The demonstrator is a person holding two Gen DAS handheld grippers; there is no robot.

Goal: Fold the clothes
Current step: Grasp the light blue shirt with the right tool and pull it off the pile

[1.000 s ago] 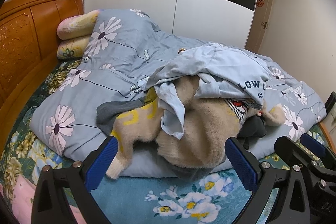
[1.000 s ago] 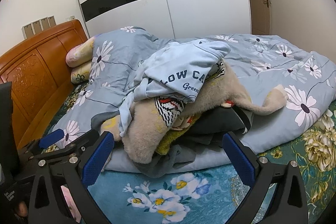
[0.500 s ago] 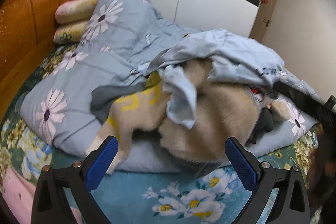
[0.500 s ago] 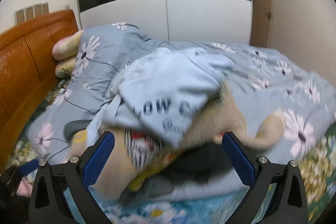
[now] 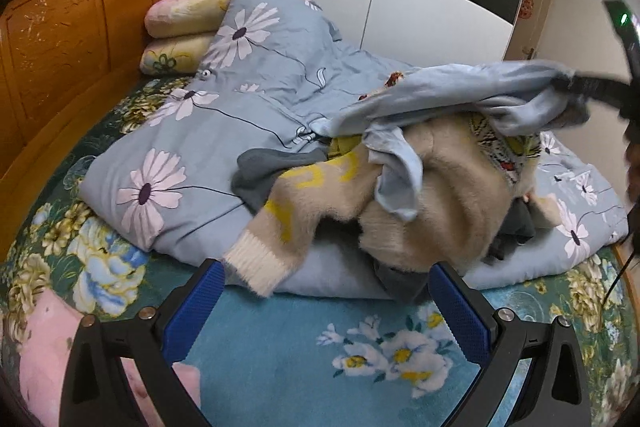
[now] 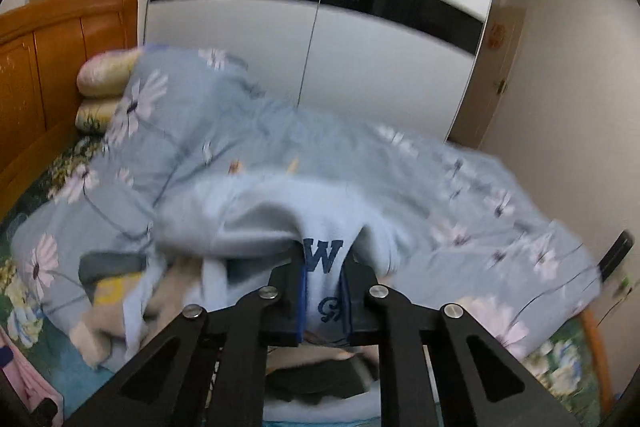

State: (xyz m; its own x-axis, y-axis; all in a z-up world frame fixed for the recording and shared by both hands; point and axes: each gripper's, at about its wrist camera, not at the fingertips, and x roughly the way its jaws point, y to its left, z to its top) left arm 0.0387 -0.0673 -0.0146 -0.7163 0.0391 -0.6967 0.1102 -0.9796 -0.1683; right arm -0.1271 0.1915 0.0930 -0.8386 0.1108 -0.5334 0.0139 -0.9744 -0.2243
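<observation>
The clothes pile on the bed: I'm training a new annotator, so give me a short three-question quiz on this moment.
1. True or false: the right gripper is shut on the light blue sweatshirt.
2. Multiple choice: the left gripper is (A) clamped on the beige fuzzy sweater, (B) open and holding nothing, (C) gripping a pillow.
3. Fill in: the clothes pile lies on a blue quilt printed with ____.

Key: 1 true; 2 B; 3 flowers (pale daisies).
</observation>
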